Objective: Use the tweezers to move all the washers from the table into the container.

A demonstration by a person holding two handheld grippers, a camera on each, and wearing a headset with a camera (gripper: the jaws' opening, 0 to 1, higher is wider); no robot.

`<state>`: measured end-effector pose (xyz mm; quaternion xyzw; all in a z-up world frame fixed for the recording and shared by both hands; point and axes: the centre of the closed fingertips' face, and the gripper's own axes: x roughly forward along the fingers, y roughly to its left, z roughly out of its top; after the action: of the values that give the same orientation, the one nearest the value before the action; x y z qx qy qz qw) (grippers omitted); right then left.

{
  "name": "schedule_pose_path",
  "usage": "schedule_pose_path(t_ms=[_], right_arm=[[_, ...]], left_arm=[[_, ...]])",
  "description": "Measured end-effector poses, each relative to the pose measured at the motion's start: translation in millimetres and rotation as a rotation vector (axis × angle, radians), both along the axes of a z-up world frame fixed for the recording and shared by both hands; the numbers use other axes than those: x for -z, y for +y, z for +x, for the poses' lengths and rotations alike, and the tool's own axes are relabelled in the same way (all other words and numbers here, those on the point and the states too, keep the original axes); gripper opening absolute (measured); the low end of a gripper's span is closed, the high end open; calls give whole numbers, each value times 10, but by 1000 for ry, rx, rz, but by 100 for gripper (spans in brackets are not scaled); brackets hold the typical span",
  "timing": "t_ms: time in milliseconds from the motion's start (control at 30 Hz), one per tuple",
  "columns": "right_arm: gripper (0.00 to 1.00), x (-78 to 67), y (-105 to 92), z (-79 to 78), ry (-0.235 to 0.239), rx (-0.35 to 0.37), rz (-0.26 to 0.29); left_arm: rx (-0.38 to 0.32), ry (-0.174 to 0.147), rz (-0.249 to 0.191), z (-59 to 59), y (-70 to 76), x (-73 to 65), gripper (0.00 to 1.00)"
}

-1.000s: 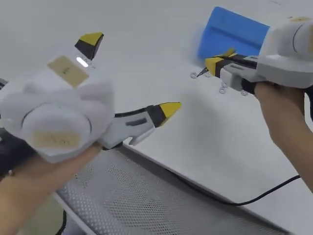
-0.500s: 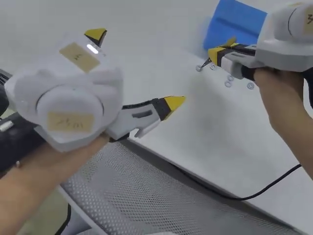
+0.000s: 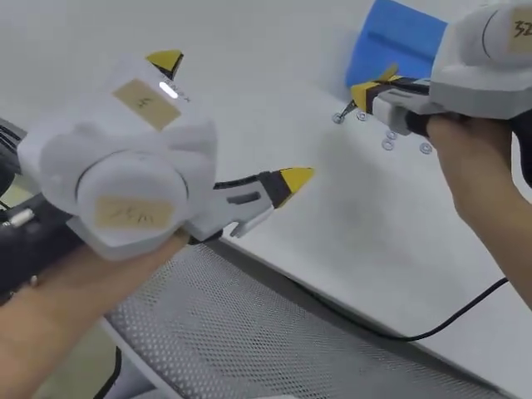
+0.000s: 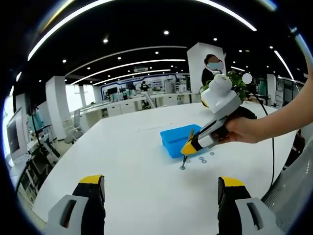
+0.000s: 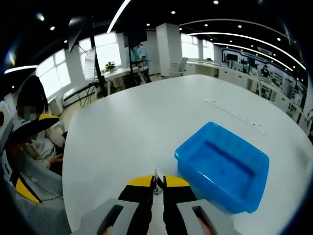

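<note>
My right gripper [image 3: 370, 91] is shut on thin tweezers [image 3: 347, 110] whose tip points down at a small washer [image 3: 337, 119] on the white table [image 3: 349, 224]. Several more washers [image 3: 387, 145] lie just right of it. The blue container [image 3: 395, 41] stands right behind them. In the left gripper view the tweezers' tip [image 4: 184, 162] sits just above a washer [image 4: 182, 168], beside the container [image 4: 177, 139]. In the right gripper view the tweezers [image 5: 155, 188] stick out between shut jaws, with the container [image 5: 222, 164] to the right. My left gripper [image 3: 229, 118] hangs open with nothing between its jaws, near the table's front edge.
A black cable [image 3: 399, 332] trails across the table's near edge. A grey mesh chair seat [image 3: 233, 341] lies below the table edge. A person [image 4: 213, 68] stands behind the table in the left gripper view.
The view has shifted a little. My left gripper has drifted slightly up and right. The right gripper still holds the tweezers by the leftmost washer.
</note>
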<state>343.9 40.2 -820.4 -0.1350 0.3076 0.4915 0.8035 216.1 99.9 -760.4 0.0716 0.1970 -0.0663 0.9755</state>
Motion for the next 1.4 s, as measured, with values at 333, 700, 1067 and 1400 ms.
schedule_pose_path(t_ms=[333, 700, 1067, 1400], right_arm=[[2, 10, 4, -26, -47, -39, -50], [1, -148, 1, -10, -34, -34, -32], [1, -448, -51, 59, -61, -21, -5], [1, -670, -45, 316, -85, 43, 72]], left_arm=[[3, 29, 26, -15, -21, 36, 99], [-12, 28, 41, -20, 14, 43, 99], [-15, 25, 54, -18, 55, 54, 99], [-18, 42, 70, -16, 86, 96, 99]])
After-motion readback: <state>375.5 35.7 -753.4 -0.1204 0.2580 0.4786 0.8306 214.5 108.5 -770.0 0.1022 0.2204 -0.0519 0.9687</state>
